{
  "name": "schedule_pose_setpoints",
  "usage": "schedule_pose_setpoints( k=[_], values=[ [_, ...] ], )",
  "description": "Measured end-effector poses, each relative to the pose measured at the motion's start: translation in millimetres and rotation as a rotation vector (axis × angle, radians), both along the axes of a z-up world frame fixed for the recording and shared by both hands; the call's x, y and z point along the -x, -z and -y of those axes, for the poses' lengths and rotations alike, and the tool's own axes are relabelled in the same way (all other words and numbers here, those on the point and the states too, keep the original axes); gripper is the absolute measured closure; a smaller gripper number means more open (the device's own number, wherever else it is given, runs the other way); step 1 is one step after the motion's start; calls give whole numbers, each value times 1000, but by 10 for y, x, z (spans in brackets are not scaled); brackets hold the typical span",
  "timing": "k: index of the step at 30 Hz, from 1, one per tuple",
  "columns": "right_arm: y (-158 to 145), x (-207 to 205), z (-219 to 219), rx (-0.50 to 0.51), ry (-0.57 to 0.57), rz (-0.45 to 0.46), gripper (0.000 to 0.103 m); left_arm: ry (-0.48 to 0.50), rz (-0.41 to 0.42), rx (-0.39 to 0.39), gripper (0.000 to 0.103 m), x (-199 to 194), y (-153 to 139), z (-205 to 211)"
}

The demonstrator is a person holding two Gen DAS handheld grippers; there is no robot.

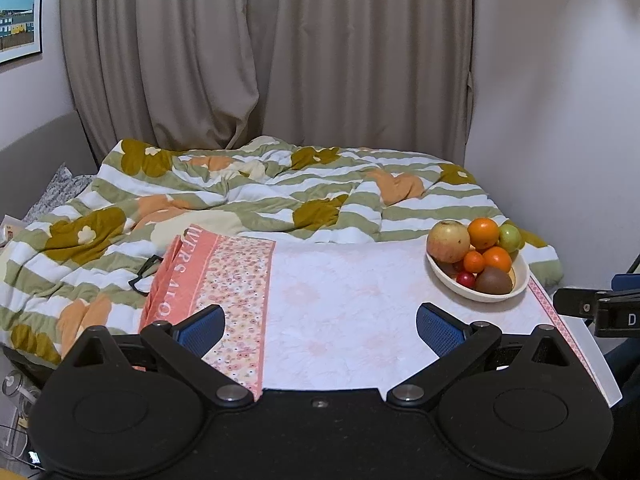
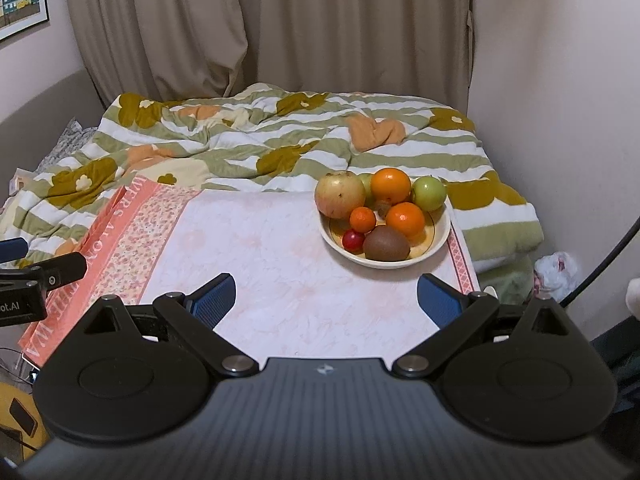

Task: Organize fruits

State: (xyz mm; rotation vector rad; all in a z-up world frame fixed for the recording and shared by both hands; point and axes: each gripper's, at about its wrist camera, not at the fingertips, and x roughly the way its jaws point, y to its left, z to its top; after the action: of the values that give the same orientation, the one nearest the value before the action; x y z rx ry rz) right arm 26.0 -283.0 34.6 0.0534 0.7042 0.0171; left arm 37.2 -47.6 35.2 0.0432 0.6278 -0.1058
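Observation:
A cream bowl (image 2: 440, 236) of fruit stands at the far right of the table; it also shows in the left wrist view (image 1: 522, 276). It holds a large apple (image 2: 339, 195), oranges (image 2: 390, 186), a green apple (image 2: 429, 193), a kiwi (image 2: 386, 243) and a small red fruit (image 2: 353, 239). My left gripper (image 1: 320, 328) is open and empty over the near middle of the table. My right gripper (image 2: 326, 298) is open and empty, short of the bowl.
The table carries a pink floral cloth (image 2: 260, 256) with an orange lettered band (image 2: 120, 232) at its left. A bed with a striped flowered duvet (image 2: 280, 140) lies behind, curtains beyond. A wall is on the right.

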Motion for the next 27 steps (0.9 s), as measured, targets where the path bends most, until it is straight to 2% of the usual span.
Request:
schedule_pose_setpoints(
  k=[27],
  values=[
    [35,-26,18,6,31,-20,0,23,-9,-4,0,-51,44,12]
  ],
)
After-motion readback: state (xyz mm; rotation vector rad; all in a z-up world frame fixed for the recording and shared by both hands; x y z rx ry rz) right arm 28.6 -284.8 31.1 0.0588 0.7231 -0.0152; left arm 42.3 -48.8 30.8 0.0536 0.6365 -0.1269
